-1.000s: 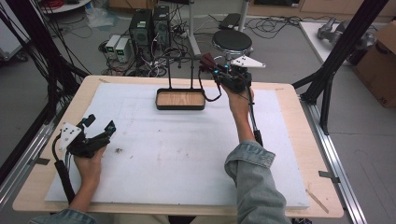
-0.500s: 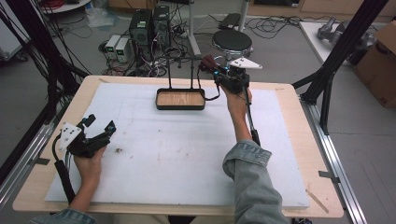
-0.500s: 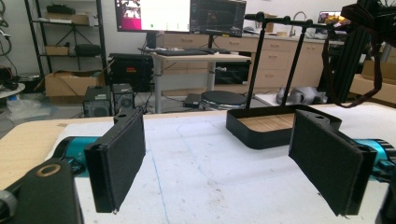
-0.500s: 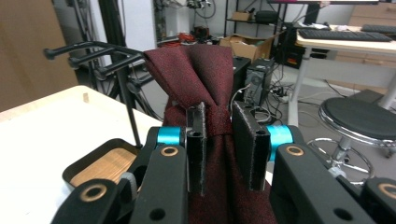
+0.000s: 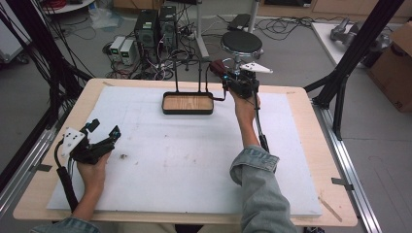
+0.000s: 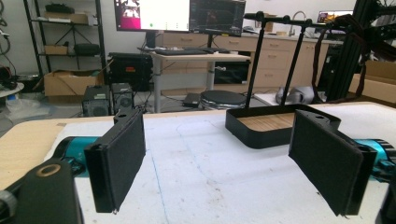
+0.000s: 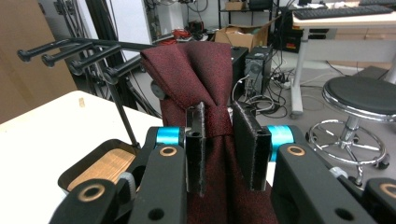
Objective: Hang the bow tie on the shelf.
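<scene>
A dark red cloth hangs folded over one of the black rods of a rack. The rack stands in a black tray with a wooden floor, at the far middle of the table. My right gripper is shut on the bunched cloth just below the rod. From above, that gripper sits at the tray's right end, with the cloth beyond it. My left gripper rests open near the table's left edge with nothing between its jaws. Its own view has the gripper facing the tray from a distance.
A white foam sheet covers the wooden table. A small dark speck lies on it near my left hand. Beyond the far edge stand a black stool, computer cases and cables. Black frame posts flank the table.
</scene>
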The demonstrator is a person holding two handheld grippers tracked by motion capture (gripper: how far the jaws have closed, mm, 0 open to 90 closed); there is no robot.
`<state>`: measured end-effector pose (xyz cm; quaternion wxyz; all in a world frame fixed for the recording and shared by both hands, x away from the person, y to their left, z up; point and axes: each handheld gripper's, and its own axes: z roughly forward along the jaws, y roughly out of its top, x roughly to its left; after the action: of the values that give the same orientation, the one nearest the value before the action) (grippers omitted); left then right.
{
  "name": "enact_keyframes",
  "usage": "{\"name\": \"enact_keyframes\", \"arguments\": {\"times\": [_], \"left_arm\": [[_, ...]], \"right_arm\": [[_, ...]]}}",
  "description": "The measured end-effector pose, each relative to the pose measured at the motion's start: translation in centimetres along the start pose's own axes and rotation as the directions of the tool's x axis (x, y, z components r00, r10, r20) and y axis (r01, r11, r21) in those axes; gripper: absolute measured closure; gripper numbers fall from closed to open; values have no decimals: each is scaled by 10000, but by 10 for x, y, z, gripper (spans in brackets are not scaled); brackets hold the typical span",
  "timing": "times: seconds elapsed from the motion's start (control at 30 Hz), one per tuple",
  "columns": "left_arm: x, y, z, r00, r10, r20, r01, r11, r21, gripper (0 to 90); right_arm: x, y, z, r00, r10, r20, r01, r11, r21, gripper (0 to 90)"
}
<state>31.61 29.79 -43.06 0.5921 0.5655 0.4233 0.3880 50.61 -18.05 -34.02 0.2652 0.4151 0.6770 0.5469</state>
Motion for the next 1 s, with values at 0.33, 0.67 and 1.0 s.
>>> {"name": "enact_keyframes", "arguments": {"times": [0.33, 0.67, 1.0], "left_arm": [[0, 0, 0, 10000, -10, -14, 10, 10000, 2, 189], [0, 0, -1, 10000, 9, 3, -9, 10000, 25, 188], [0, 0, -1, 10000, 25, 19, -25, 10000, 28, 188]], "right_arm": [[-1, -6, 6, 9996, 261, -102, -259, 9994, 245, 742], [-1, -11, 10, 9996, 285, -15, -283, 9970, 718, 717], [2, -11, 12, 10000, 42, 46, -45, 9969, 787, 697]]}}
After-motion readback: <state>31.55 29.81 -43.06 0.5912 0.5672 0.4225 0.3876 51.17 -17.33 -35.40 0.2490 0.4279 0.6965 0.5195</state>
